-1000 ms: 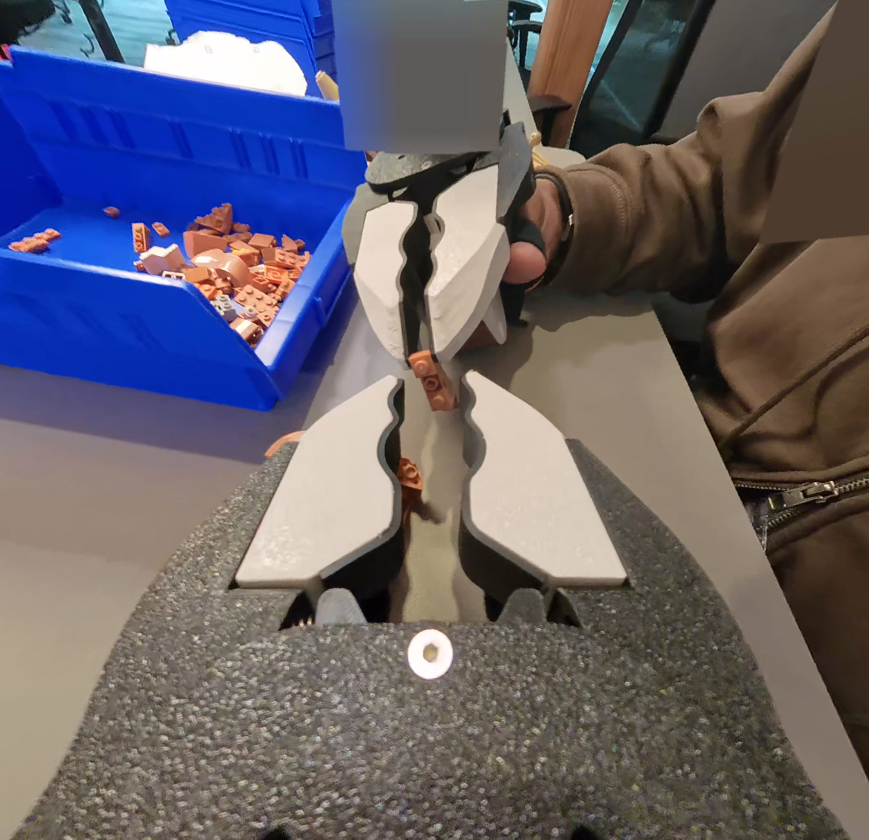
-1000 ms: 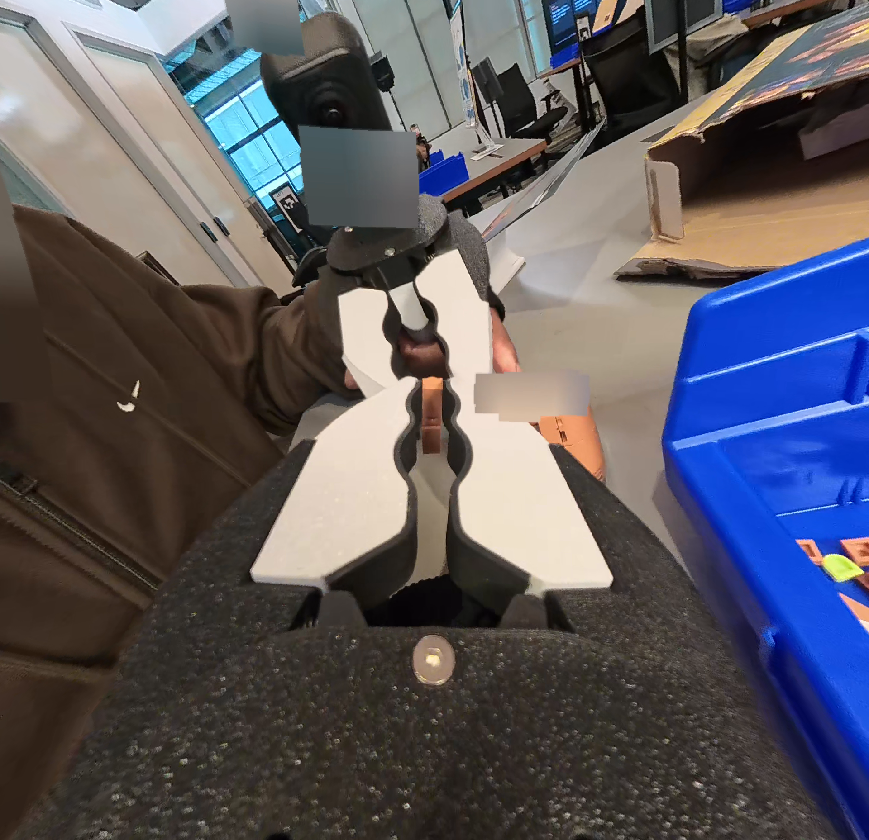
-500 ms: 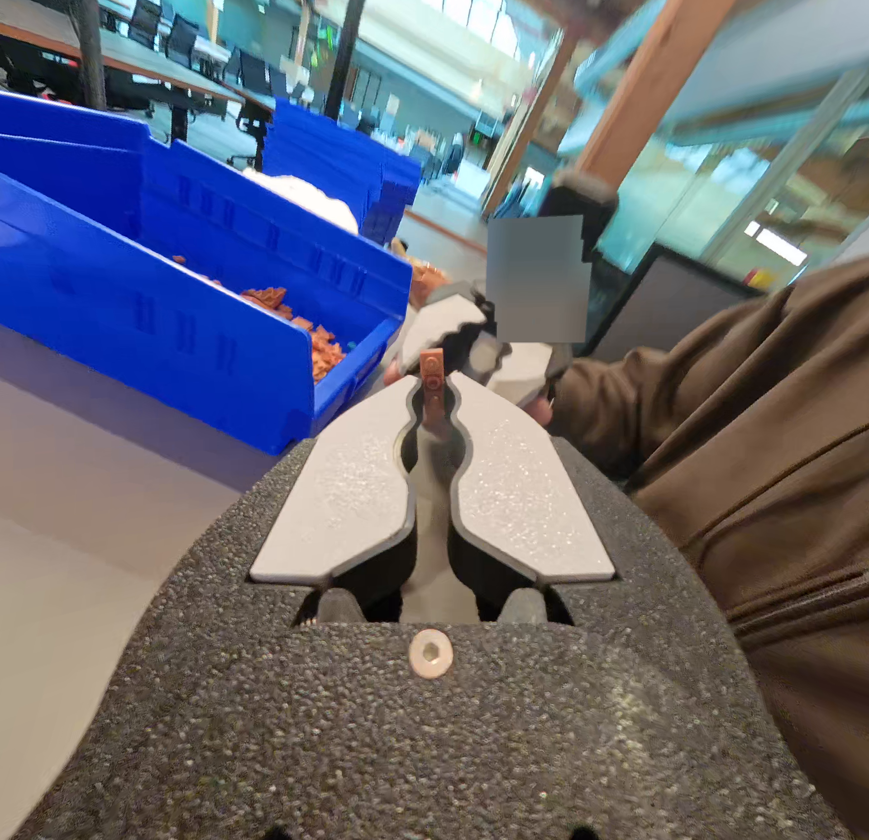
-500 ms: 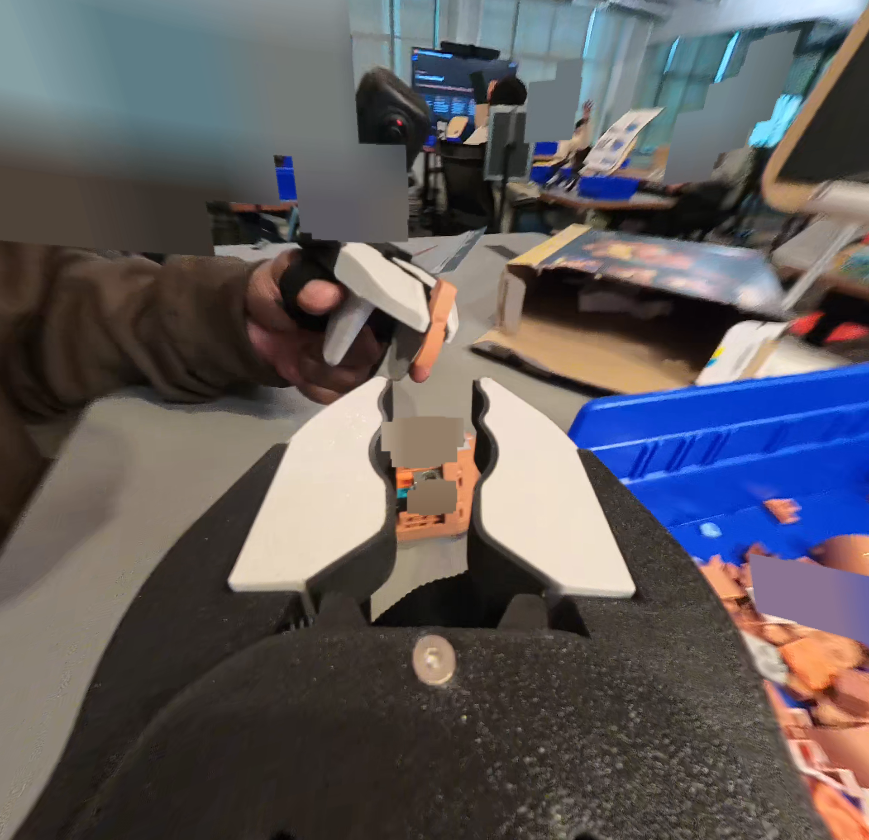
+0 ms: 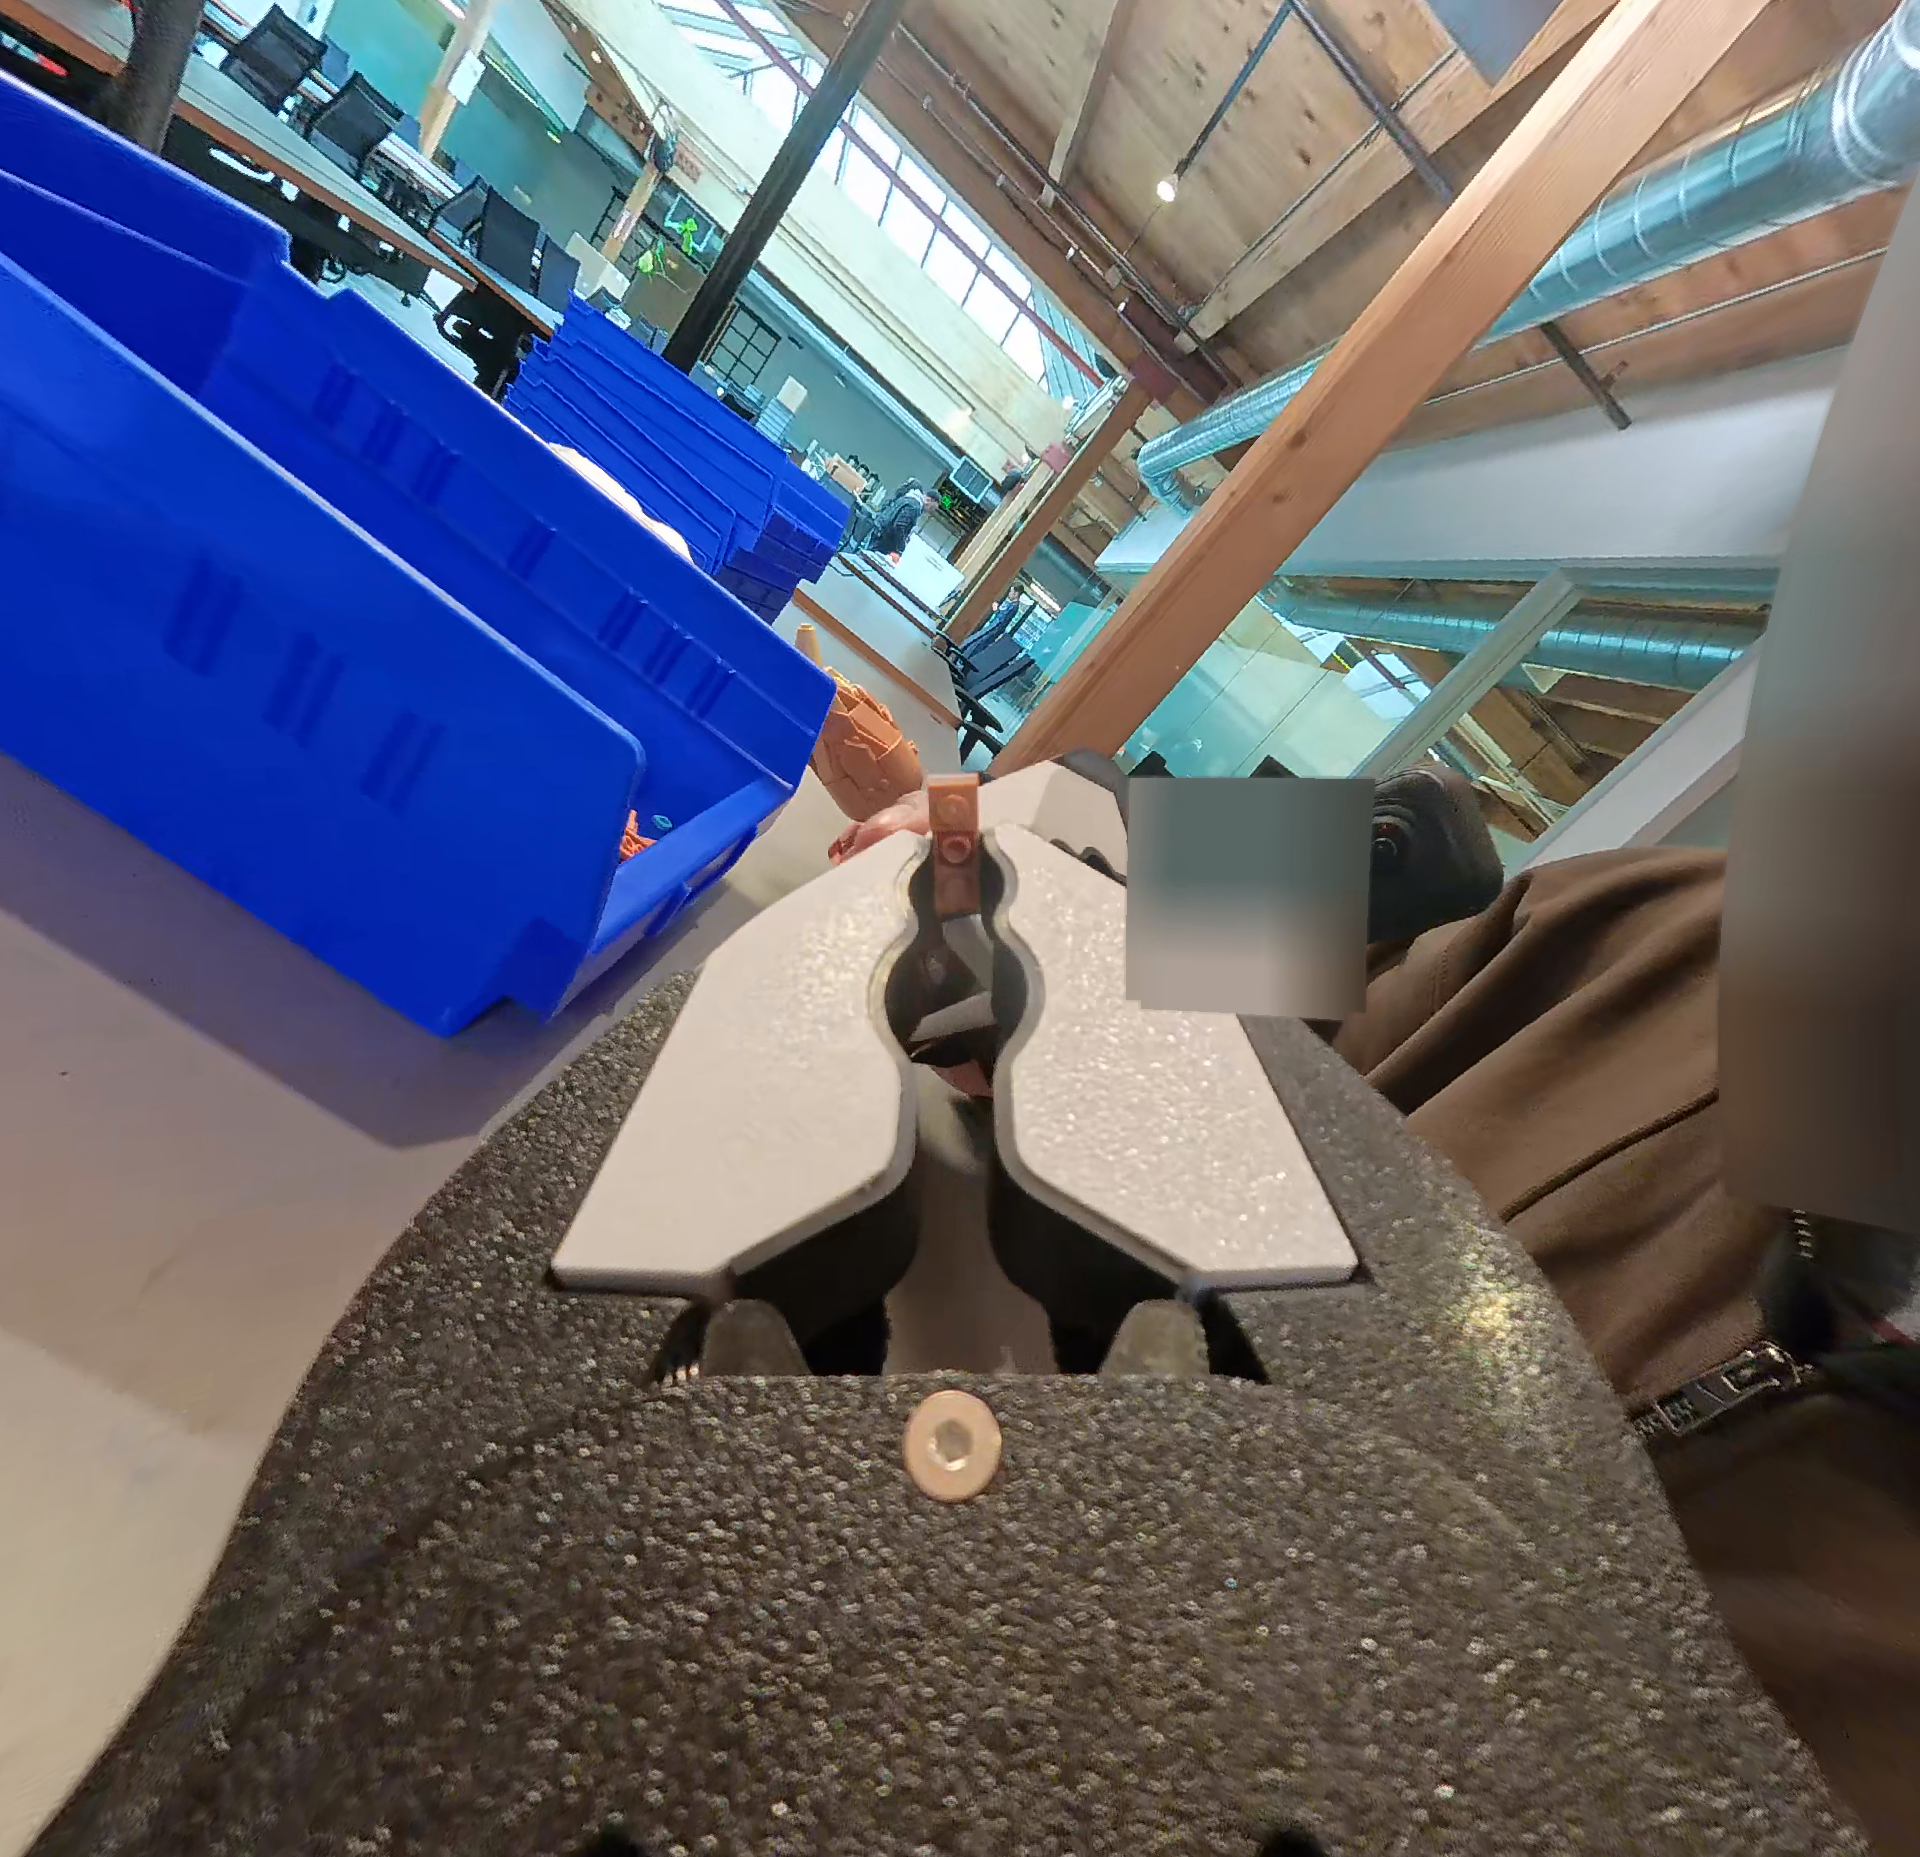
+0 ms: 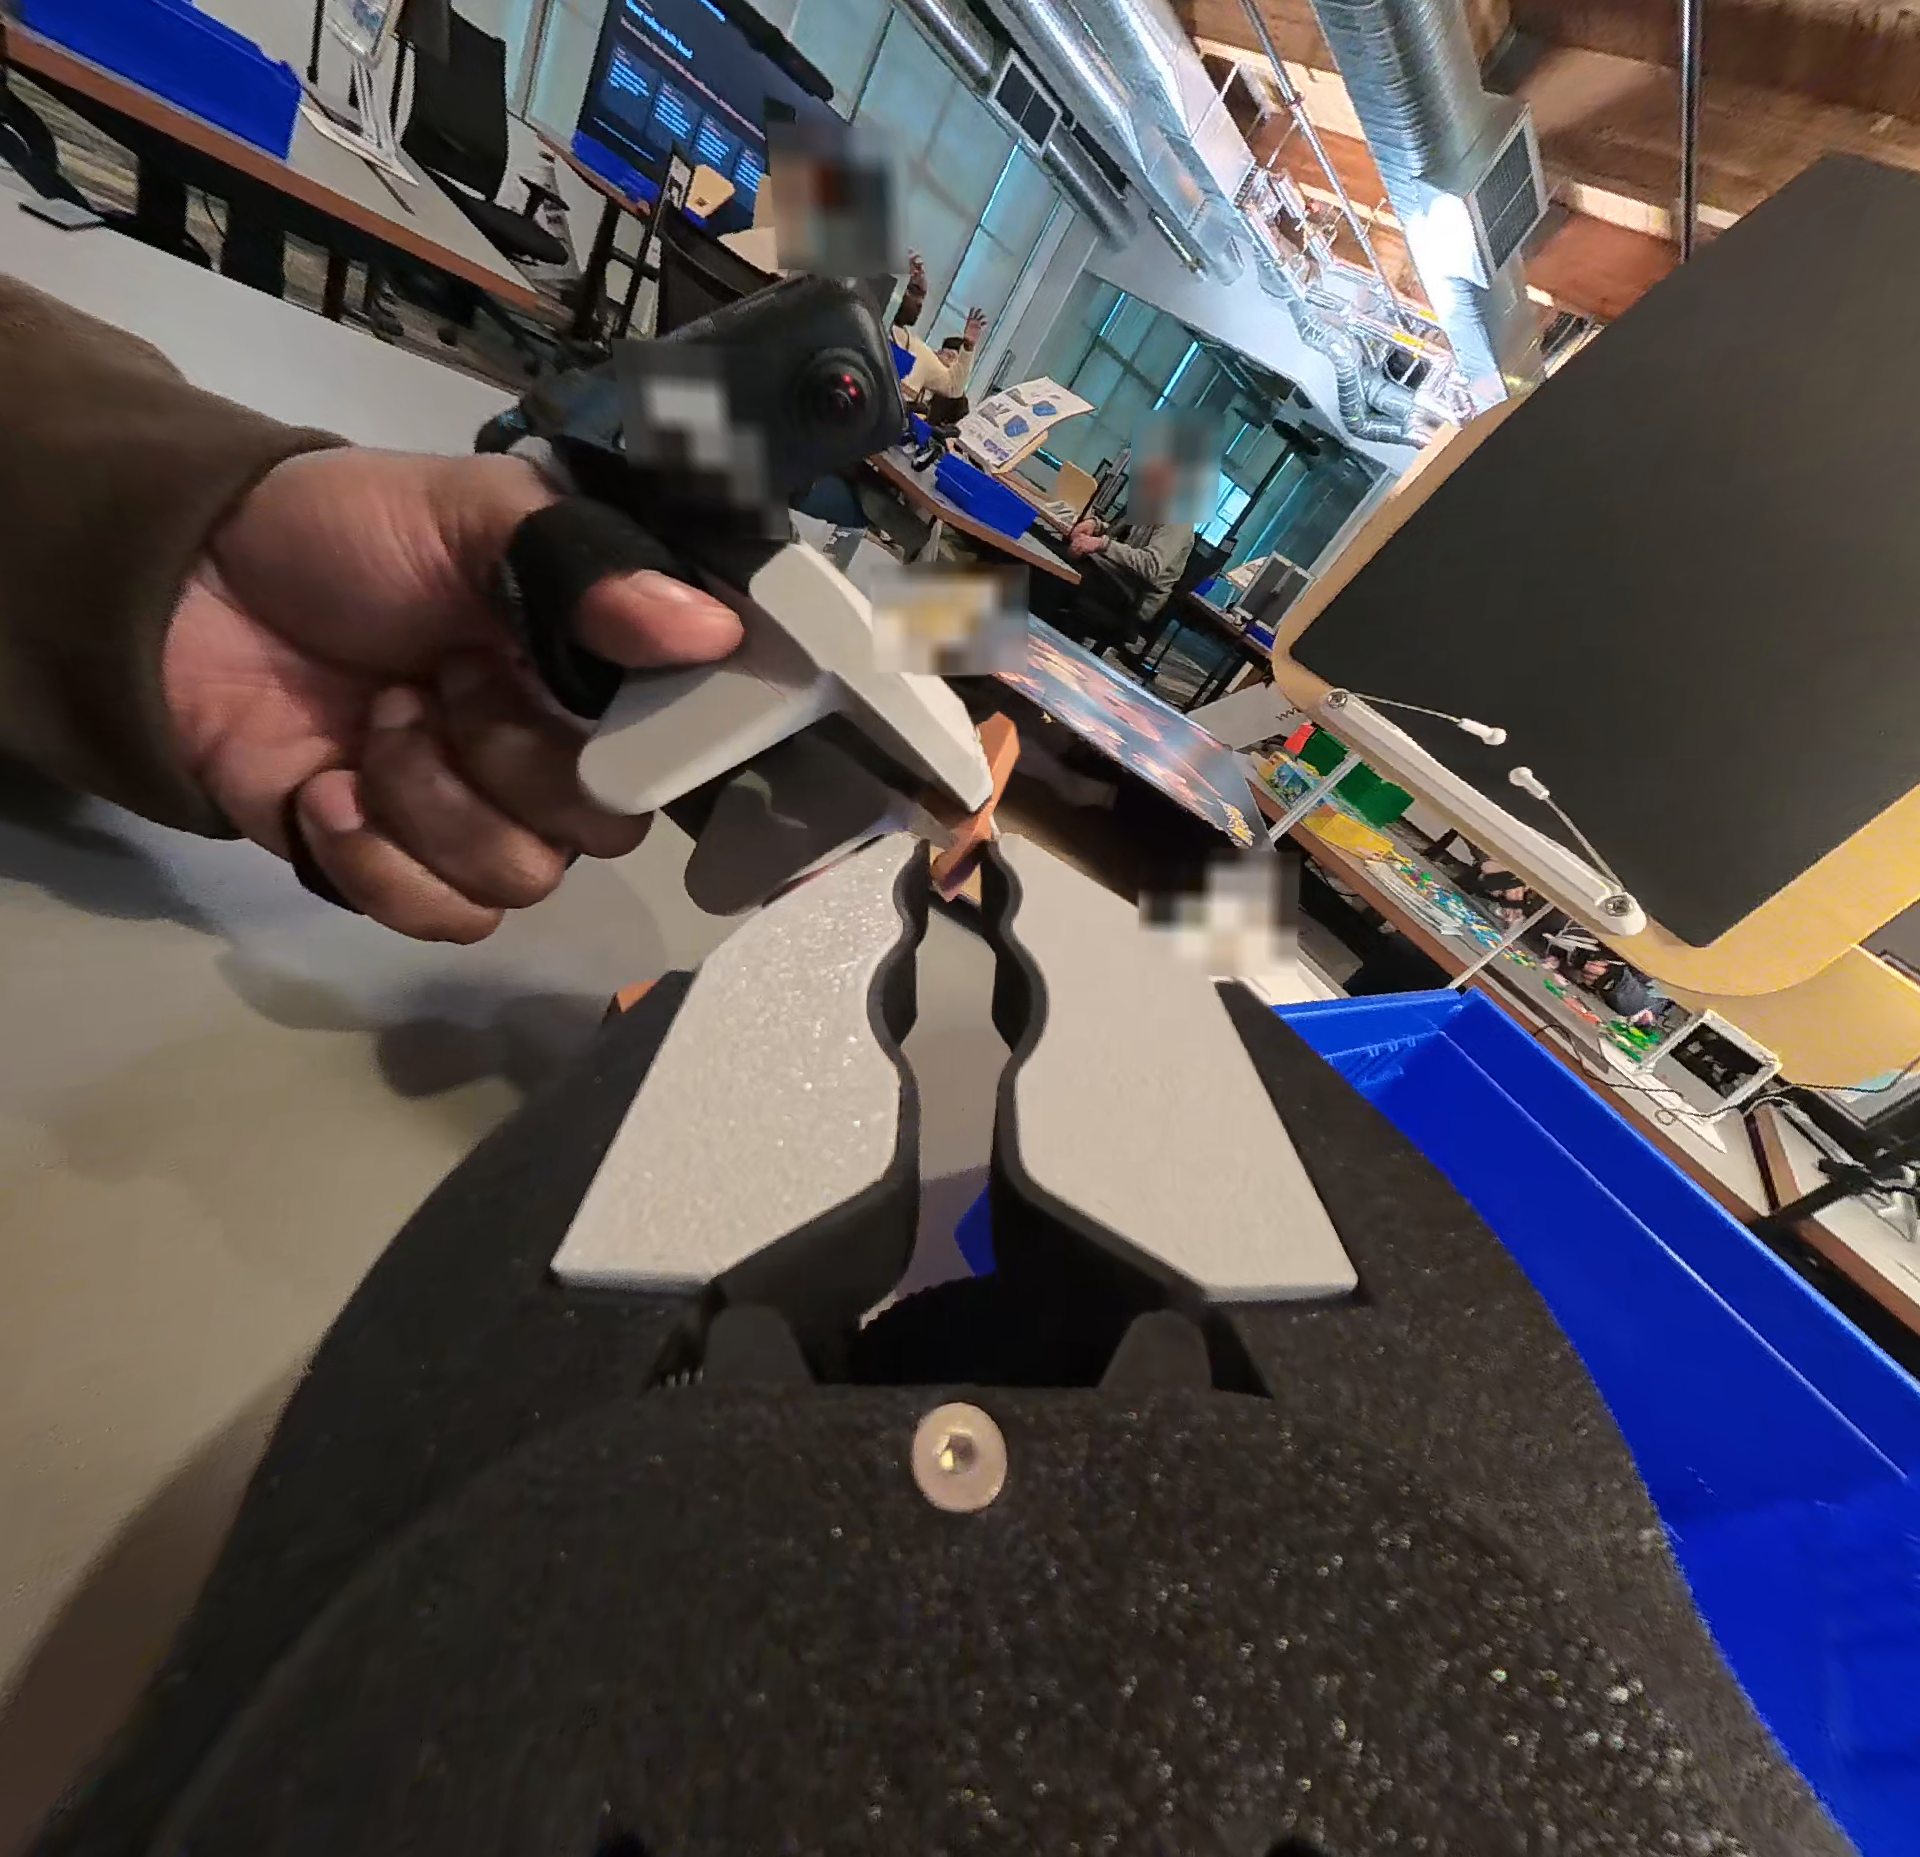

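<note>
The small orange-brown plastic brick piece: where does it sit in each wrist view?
Left wrist view: the small orange-brown plastic brick piece stands upright, pinched at the tips of the left tongs, centre frame.
Right wrist view: the same piece shows just above centre, at the right tongs' tips, under the other tongs.
Shared landmark: the blue plastic bin.

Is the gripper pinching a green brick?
No, the left gripper is shut on a small brown-orange brick that pokes up between its grey fingertips.
</note>
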`<state>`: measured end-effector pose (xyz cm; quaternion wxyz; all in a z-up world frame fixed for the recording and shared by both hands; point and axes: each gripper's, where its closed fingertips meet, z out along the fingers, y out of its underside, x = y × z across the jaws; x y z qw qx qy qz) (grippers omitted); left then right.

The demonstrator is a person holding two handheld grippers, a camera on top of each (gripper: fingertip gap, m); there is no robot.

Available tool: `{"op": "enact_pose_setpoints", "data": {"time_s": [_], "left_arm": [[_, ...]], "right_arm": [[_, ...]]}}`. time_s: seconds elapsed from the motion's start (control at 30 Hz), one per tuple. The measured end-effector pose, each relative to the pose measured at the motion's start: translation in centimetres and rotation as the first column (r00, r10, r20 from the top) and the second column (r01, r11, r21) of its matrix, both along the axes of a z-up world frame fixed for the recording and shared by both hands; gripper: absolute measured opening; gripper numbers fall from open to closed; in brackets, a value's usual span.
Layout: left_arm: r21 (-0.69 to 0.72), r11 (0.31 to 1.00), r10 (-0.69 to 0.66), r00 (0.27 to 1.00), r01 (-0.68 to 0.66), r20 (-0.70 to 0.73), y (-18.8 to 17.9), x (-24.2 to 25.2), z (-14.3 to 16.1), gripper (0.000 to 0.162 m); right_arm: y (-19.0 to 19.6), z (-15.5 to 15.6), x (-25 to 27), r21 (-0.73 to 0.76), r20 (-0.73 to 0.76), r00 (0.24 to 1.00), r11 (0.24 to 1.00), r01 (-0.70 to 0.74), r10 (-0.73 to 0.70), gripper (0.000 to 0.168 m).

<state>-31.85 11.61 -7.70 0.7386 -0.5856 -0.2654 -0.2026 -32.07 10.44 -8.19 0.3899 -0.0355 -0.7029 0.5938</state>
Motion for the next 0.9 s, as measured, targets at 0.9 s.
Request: {"op": "enact_pose_setpoints", "data": {"time_s": [0.9], "left_arm": [[-0.041,0.999,-0.031,0.998,0.028,-0.059,-0.1,0.6,0.0,0.008]], "right_arm": [[5.0,-1.5,-5.1,0.078,0.151,0.978,0.988,0.135,-0.146,0.042]]}}
